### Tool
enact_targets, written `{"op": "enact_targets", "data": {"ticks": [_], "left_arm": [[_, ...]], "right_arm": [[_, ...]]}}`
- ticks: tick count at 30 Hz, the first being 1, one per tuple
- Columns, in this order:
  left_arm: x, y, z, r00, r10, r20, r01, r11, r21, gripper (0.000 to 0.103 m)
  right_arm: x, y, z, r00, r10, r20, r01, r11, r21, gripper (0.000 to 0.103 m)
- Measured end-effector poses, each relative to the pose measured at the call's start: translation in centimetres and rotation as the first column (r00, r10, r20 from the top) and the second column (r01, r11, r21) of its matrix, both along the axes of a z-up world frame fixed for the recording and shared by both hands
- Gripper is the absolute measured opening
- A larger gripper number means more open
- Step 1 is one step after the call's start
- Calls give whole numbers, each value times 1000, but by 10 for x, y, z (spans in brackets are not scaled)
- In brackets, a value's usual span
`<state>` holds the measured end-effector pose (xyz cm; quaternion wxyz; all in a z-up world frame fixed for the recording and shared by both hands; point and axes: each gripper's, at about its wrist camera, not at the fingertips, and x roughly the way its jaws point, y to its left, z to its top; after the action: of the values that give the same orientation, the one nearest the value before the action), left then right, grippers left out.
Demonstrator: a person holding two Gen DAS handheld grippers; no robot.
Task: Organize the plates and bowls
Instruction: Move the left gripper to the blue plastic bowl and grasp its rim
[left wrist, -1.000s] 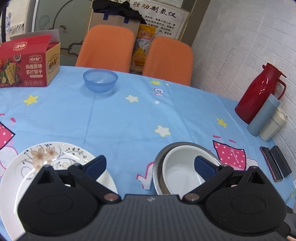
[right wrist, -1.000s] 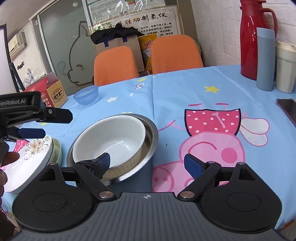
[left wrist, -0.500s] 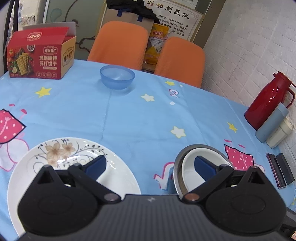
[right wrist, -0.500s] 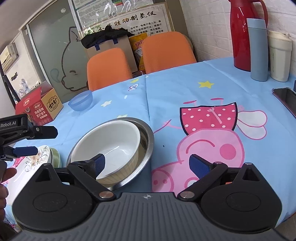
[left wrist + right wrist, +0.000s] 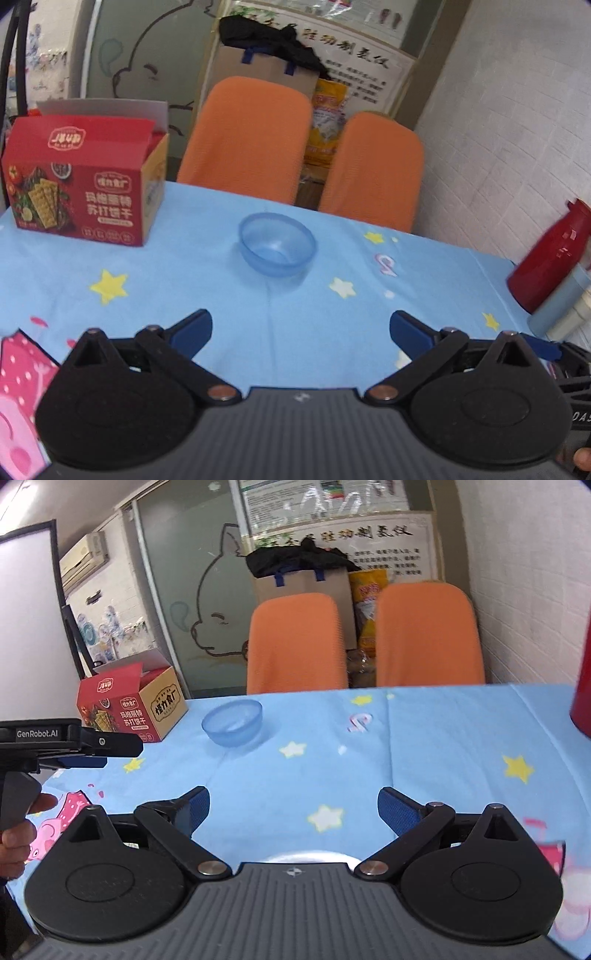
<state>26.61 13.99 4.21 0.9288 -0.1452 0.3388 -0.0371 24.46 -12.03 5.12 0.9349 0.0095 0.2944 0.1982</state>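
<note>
well ahead of both spread jaws sits the blue bowl (image 5: 277,249).

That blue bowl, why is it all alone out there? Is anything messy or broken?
Nothing looks spilled or broken. The blue bowl stands upright and looks empty, by itself in the middle of the table, away from the red cracker box, whose flap is open. It just hasn't been gathered yet.
</note>
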Motion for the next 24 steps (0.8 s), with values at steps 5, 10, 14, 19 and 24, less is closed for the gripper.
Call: {"op": "enact_targets", "data": {"ticks": [5,10,14,19,24], "left_arm": [[74,39,-23,987,143,-76,-147,988,-48,102],[141,44,-59,964,187,-190,-194,981,-19,102],[172,45,-71,958,193,-214,-195,981,14,102],[187,40,-85,953,186,-240,-173,982,75,100],[191,37,-90,951,188,-244,-166,980,108,100]], "right_arm": [[103,50,-10,993,73,-94,-79,995,-56,103],[181,92,-43,974,101,-200,-120,989,-82,103],[205,117,-64,970,125,-210,-160,974,-161,103],[216,130,-80,961,158,-228,-205,957,-203,103],[217,134,-87,955,183,-232,-233,949,-212,103]]}}
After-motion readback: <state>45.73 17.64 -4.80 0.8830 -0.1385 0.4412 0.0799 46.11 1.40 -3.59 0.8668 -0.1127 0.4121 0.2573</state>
